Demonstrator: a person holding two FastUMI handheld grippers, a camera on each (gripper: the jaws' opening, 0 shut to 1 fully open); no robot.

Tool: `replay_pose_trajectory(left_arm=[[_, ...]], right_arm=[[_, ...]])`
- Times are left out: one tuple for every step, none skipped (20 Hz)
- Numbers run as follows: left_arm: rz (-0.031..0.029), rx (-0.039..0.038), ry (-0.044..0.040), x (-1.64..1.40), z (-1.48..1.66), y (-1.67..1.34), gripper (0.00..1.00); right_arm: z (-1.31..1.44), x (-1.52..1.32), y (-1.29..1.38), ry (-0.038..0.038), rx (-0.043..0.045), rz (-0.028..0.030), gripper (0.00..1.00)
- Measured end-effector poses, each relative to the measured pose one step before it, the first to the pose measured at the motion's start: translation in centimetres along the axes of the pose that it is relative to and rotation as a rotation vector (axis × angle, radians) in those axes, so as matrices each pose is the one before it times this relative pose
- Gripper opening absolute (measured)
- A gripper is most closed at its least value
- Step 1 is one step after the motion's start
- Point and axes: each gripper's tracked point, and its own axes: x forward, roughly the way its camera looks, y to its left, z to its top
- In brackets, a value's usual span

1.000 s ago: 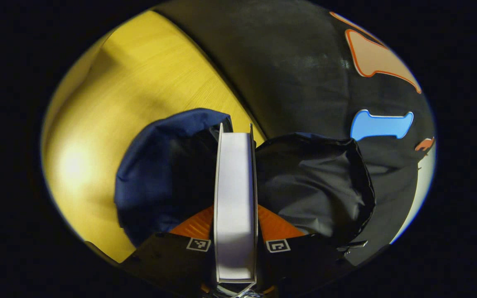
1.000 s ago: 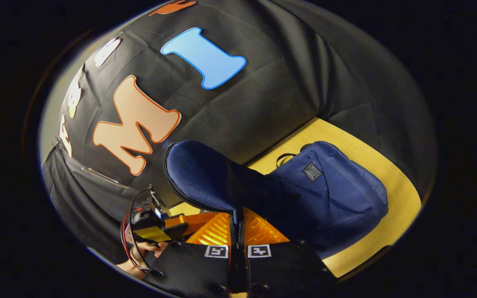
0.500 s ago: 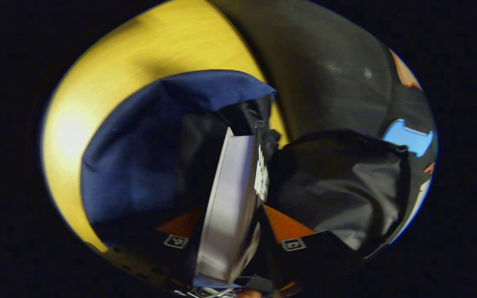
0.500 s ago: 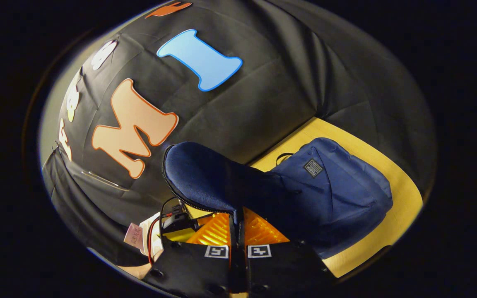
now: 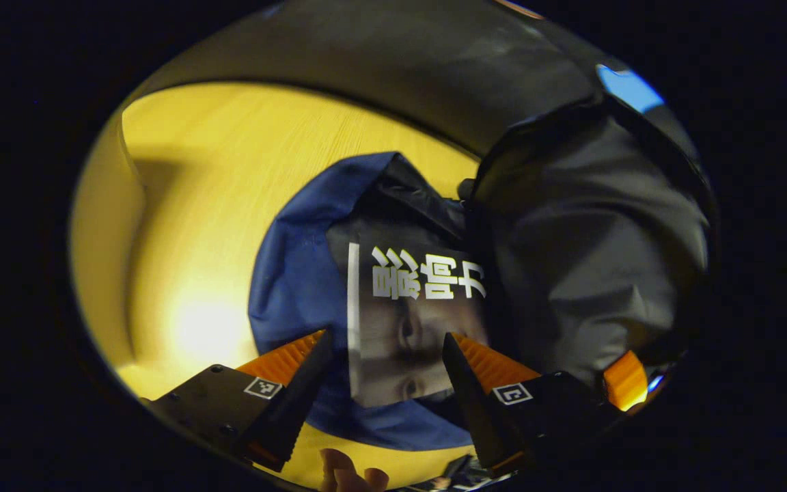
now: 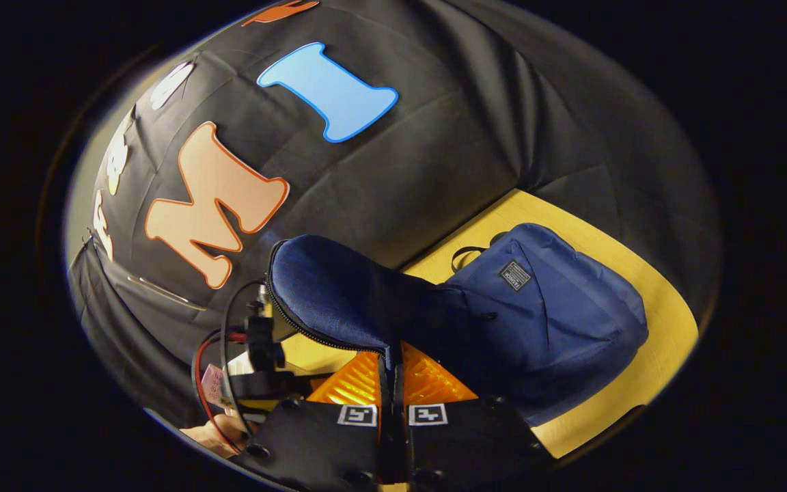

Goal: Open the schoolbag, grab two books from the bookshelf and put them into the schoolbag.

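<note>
1. In the left gripper view, the left gripper [image 5: 380, 383] is seen at the bottom of the frame with its two fingers spread wide apart; nothing is held between them.
2. A book [image 5: 410, 321] with a dark cover, white characters and a printed face is seen at the centre of that view, lying flat in the mouth of the schoolbag [image 5: 291, 273]. It sits in the gap between the spread fingers and appears clear of both.
3. The blue body of the schoolbag is seen to the left of and below the book, resting on the yellow wooden table [image 5: 229, 178].
4. The bag's raised flap [image 5: 591, 246], with its dark lining turned toward the camera, is seen in the right half of the left gripper view.
5. In the right gripper view, the right gripper [image 6: 391, 383] is seen at bottom centre, its fingers closed on the zippered edge of the flap [image 6: 328, 297], which is held up.
6. The body of the schoolbag [image 6: 550, 314] is seen at the right centre of that view, lying on the table [image 6: 653, 355].
7. The other gripper's body, with red and black cables [image 6: 212, 369], is seen at the lower left of the right gripper view, gripped by a hand [image 6: 212, 434].
</note>
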Motion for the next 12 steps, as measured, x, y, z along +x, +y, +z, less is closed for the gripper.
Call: replay_pose_trajectory(left_arm=[[0.02264,0.06629,-0.01895,-1.533,0.028,0.221,0.95],[-0.00224,0.06002,-0.00309,-1.776,-0.61,-0.127,0.95],[0.01002,0.06004,-0.01303,-1.751,-0.622,0.07,0.96],[0.02012,0.05864,-0.02522,-2.222,-0.148,0.555,0.97],[0.02086,0.04318,-0.03482,-1.739,-0.124,0.953,0.97],[0.02087,0.02208,-0.0237,-2.061,-0.136,1.043,0.97],[0.01214,0.00943,-0.01939,-2.046,-0.289,0.982,0.97],[0.01099,0.01118,-0.0246,-2.116,0.112,1.27,0.98],[0.02649,0.01491,-0.03425,-1.987,0.484,1.749,0.97],[0.02321,0.02223,-0.03469,-1.772,0.744,1.767,0.97],[0.02033,0.02887,-0.02647,-0.924,0.397,1.627,0.97],[0.02465,0.024,-0.01903,-0.942,0.388,1.592,0.97]], right_arm=[[-0.228,0.017,-0.113,0.00107,-0.00297,-0.00277,0.03],[-0.15,-0.059,0.034,0.00163,-0.00309,-0.00139,0.04],[0.043,0.013,-0.041,-0.00395,-0.00246,-0.0033,0.03],[0.1,-0.109,-0.05,-0.00532,-0.00144,-0.0037,0.03],[0.021,-0.056,0.073,-0.00202,-0.00397,-0.00512,0.03],[-0.05,-0.013,-0.028,-0.00097,-0.00323,-0.00397,0.04],[0.038,-0.089,0.015,-0.00144,-0.0046,-0.00092,0.03],[-0.01,-0.071,-0.014,-0.00046,-0.00722,-0.00232,0.04],[0.02,-0.034,0.06,-0.00156,-0.00778,-0.00303,0.03],[0.158,-0.127,-0.003,-0.00384,-0.00444,-0.00368,0.03],[-0.045,-0.054,0.032,-0.00251,0.00074,-0.00235,0.03],[-0.028,-0.227,-0.032,-0.0038,0.0028,-0.00339,0.03]])
